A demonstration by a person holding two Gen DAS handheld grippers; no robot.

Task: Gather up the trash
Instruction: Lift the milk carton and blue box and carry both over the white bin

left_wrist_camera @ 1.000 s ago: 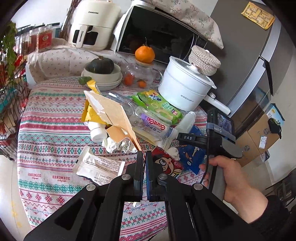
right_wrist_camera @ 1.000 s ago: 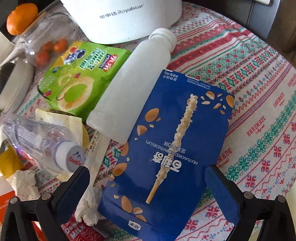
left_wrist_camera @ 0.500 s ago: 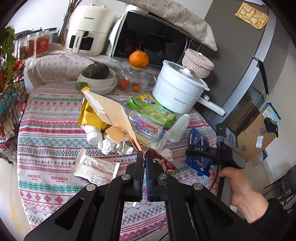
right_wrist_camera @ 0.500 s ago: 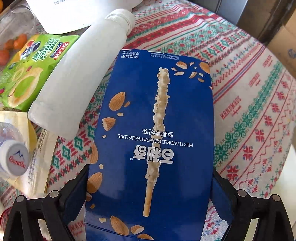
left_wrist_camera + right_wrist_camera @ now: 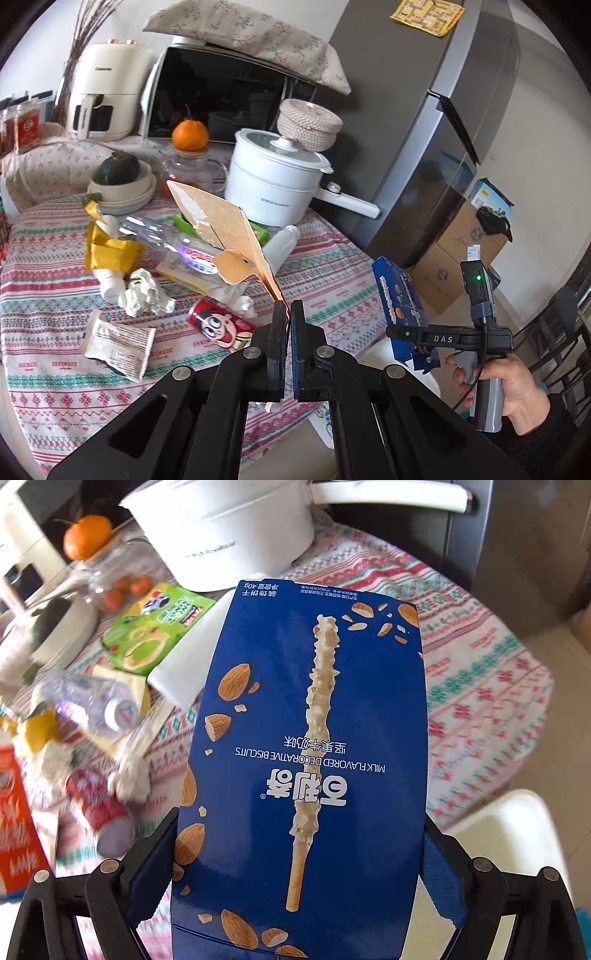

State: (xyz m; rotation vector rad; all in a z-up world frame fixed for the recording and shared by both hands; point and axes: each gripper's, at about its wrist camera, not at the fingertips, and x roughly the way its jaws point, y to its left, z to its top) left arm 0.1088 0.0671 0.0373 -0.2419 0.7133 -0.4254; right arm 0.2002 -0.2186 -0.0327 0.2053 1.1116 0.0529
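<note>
On the patterned tablecloth [image 5: 55,266], from the left, lie a white wrapper [image 5: 118,345], crumpled tissue [image 5: 146,295], a yellow packet [image 5: 110,251], a clear bottle [image 5: 166,243] and a red can [image 5: 221,325]. The left gripper [image 5: 288,314] has its jaws pressed together on the corner of a torn cardboard piece [image 5: 225,229], which sticks up over the litter. To the right, a person's hand [image 5: 513,384] grips the right gripper [image 5: 299,853], whose wide-set jaws clamp the long sides of the blue biscuit box [image 5: 310,738], lifted clear of the table edge
</note>
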